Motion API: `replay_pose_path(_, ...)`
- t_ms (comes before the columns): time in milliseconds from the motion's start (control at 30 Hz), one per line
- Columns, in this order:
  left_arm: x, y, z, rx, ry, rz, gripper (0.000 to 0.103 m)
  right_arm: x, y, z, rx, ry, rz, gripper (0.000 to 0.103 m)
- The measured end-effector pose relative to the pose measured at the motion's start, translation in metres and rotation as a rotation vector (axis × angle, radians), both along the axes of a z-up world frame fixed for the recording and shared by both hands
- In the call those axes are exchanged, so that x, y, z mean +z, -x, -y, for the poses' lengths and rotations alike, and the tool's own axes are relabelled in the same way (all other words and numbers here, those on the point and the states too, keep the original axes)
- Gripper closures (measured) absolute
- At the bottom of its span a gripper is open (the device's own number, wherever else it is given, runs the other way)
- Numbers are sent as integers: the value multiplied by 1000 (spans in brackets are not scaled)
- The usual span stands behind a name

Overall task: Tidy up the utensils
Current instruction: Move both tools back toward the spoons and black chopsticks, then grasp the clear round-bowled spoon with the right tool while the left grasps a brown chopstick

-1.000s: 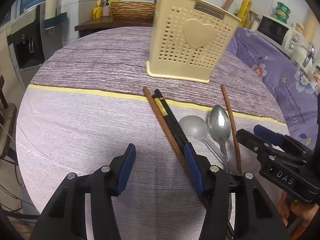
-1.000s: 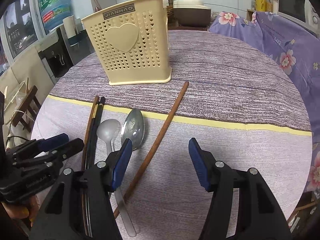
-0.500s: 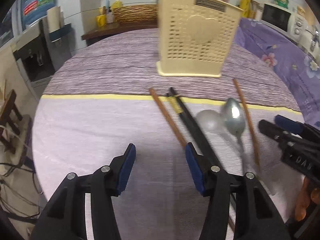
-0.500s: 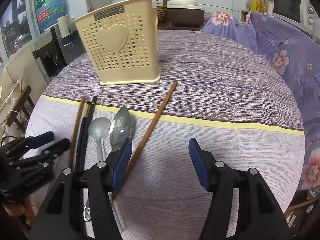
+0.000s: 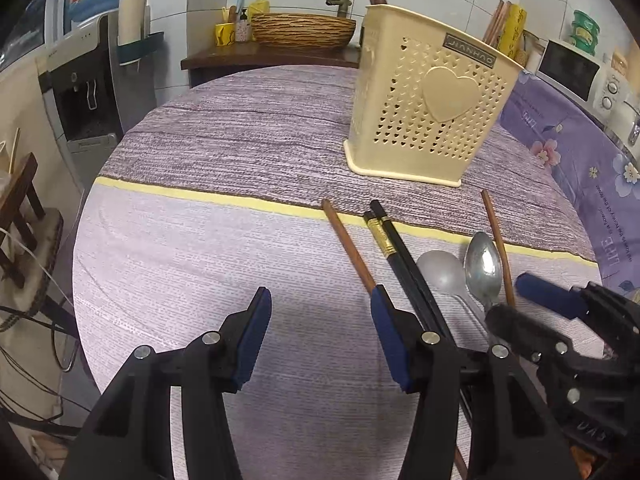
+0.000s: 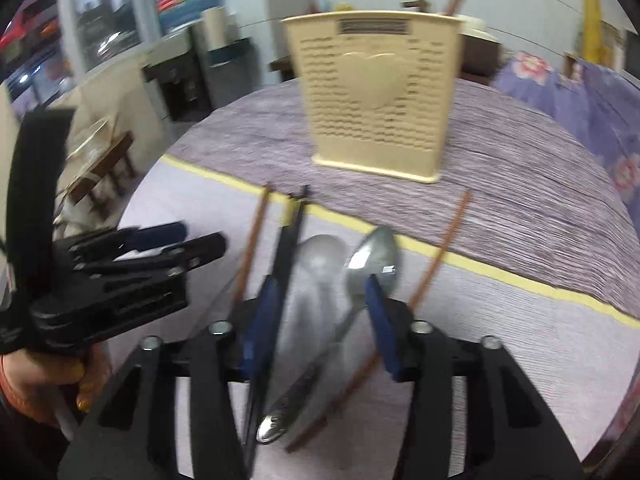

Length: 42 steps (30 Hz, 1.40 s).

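A cream perforated utensil holder [image 5: 428, 108] [image 6: 376, 96] stands at the back of the round table, with chopsticks in it. In front of it lie a brown chopstick [image 5: 348, 248], a black chopstick pair [image 5: 400, 248], a grey spoon [image 5: 440, 272] [image 6: 320, 256], a metal spoon [image 5: 482, 268] [image 6: 372, 264] and a second brown chopstick [image 5: 496, 248] [image 6: 444, 248]. My left gripper [image 5: 320, 320] [image 6: 196, 238] is open over bare cloth, left of the utensils. My right gripper [image 6: 320, 300] [image 5: 516, 300] is closing, with both spoon handles between its jaws; the pads do not press on them.
A yellow stripe [image 5: 200, 194] crosses the purple tablecloth. A floral cloth [image 5: 580, 152] covers the right side. A water dispenser [image 5: 88, 92] stands beyond the table's left edge, a wicker basket [image 5: 304, 30] on a shelf behind, a microwave [image 5: 576, 72] at far right.
My right gripper has swung left from the lone brown chopstick to over the two spoons, and its jaws have narrowed. The left gripper stays open and has shifted only slightly.
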<state>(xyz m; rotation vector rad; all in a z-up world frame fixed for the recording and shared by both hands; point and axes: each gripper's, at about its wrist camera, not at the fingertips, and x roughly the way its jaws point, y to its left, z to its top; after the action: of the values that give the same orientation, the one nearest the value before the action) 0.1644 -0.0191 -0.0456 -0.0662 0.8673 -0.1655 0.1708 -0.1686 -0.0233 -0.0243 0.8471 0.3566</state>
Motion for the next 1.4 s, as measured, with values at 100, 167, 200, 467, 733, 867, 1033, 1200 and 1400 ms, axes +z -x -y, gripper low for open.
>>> replay_pose_path(100,-1,1,-8,16,7,-6,50,-6,-5,-9,34,24,-18,81)
replay_pose_path(167,-1,2,-12,25,11,-8,50,-11,-12,-11,40,41,-35,84)
replay_pose_path(200,-1,3,-14,28,13,-10,50,-14,-14,-10,40,48,-44,86)
replay_pose_path(467,-2,4,-17,26,28,-12,50,-25,-24,-11,19,106,-72,86)
replay_pose_path(733,-4,5,-14,15,33,-20,50,-24,-24,-10,8,92,-52,95)
replay_pose_path(867,-5,6,-13,14,31,-27,50,-4,-12,10,-49,28,12,95)
replay_pose_path(1033,-6,3,-11,9,35,-31,50,3,-6,69,-266,32,38,95)
replay_pose_path(1200,-5,-5,-1,-19,59,-44,50,-19,-11,120,-434,32,-46,95)
replay_pose_path(1400,-5,-14,17,-33,53,-56,51,-27,-7,119,-457,75,-37,94)
